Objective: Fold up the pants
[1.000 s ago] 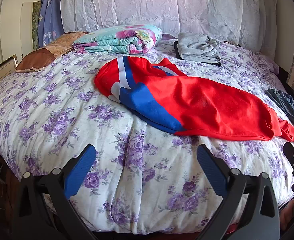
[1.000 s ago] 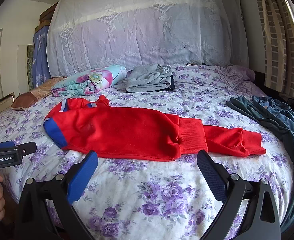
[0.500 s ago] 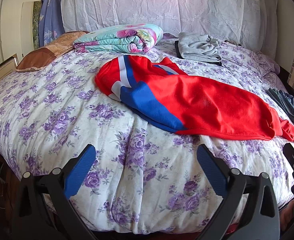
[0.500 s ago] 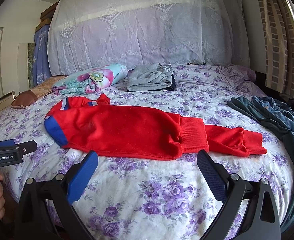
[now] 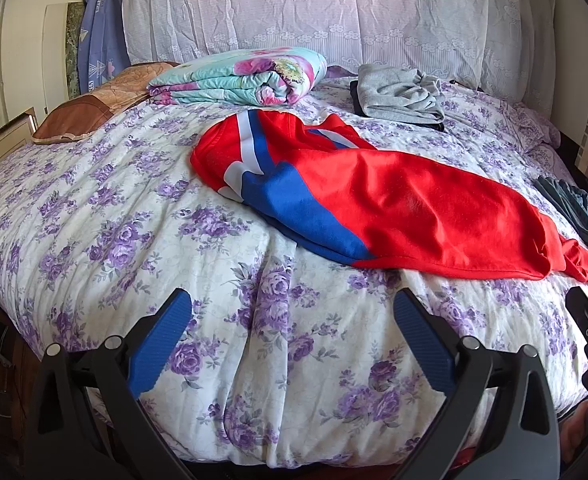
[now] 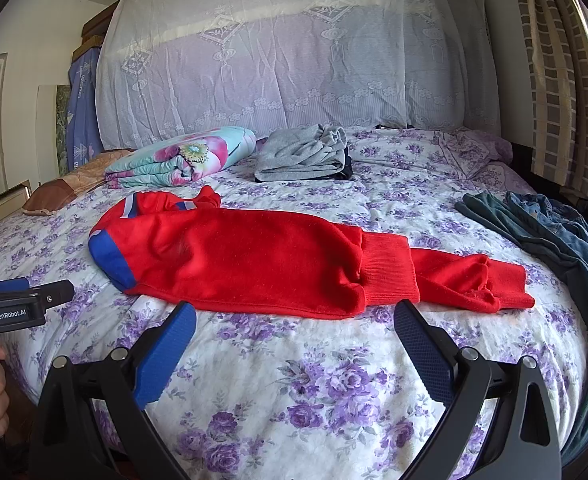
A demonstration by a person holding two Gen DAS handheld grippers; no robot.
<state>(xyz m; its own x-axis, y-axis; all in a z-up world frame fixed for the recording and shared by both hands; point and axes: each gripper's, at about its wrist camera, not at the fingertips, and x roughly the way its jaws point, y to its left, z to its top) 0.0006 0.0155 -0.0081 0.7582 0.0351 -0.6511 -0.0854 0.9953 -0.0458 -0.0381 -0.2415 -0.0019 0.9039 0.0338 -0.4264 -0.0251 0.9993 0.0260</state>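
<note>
Red pants (image 5: 406,204) with blue and white side stripes lie lengthwise across the floral bedspread (image 5: 94,216), waist end at the left, cuffs at the right. In the right wrist view the red pants (image 6: 254,256) lie flat with the ribbed cuffs (image 6: 390,272) bunched at the right. My left gripper (image 5: 292,336) is open and empty, held above the bed's near edge, short of the pants. My right gripper (image 6: 294,344) is open and empty, just in front of the pants' near hem. The left gripper's body also shows at the left edge of the right wrist view (image 6: 18,308).
A folded floral quilt (image 5: 238,76) and folded grey clothes (image 5: 402,96) lie at the back by the lace-covered headboard (image 6: 294,52). Dark teal and blue clothes (image 6: 558,240) lie on the bed's right side. A brown pillow (image 5: 78,116) sits at the back left.
Both views have shifted slightly, with the pants a little higher in the frames. The pants lie as before and both grippers stay open.
</note>
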